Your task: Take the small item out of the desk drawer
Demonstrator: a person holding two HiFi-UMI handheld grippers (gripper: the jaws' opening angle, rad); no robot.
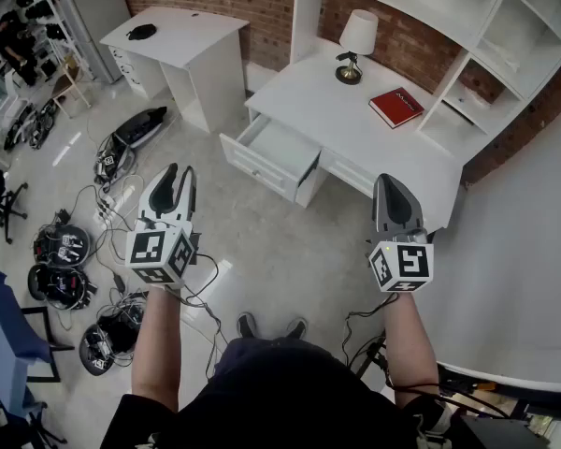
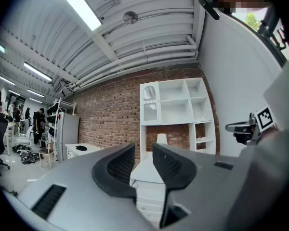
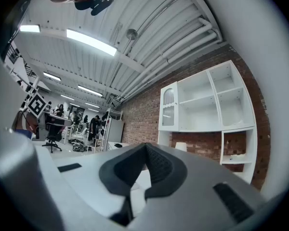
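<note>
White-painted wood makes up the table [image 1: 318, 101], and its drawer [image 1: 260, 168] stands pulled out at the left end of the front, well apart from both tools. Neither tool is near it, so the step in hand is judged to be the approach.

The left tool [image 1: 179, 178] is held level, its jaws a narrow slit apart with nothing between them. The right tool [image 1: 391, 183] is also held level, its jaws pressed together and empty.

For the reach to go well, one tool should be opened wide before it is lowered. It should then be brought over the drawer from above and tipped downward, so that the front panel is cleared rather than bumped. The left tool is judged the better placed, since the drawer lies somewhat nearer its side.

The small item cannot be made out. Only a pale bottom is seen inside the drawer from the head view, so where the item lies and which way it points cannot be told. The drawer's long axis is set along the table's front edge, and it opens toward the lower left of the head view.
</note>
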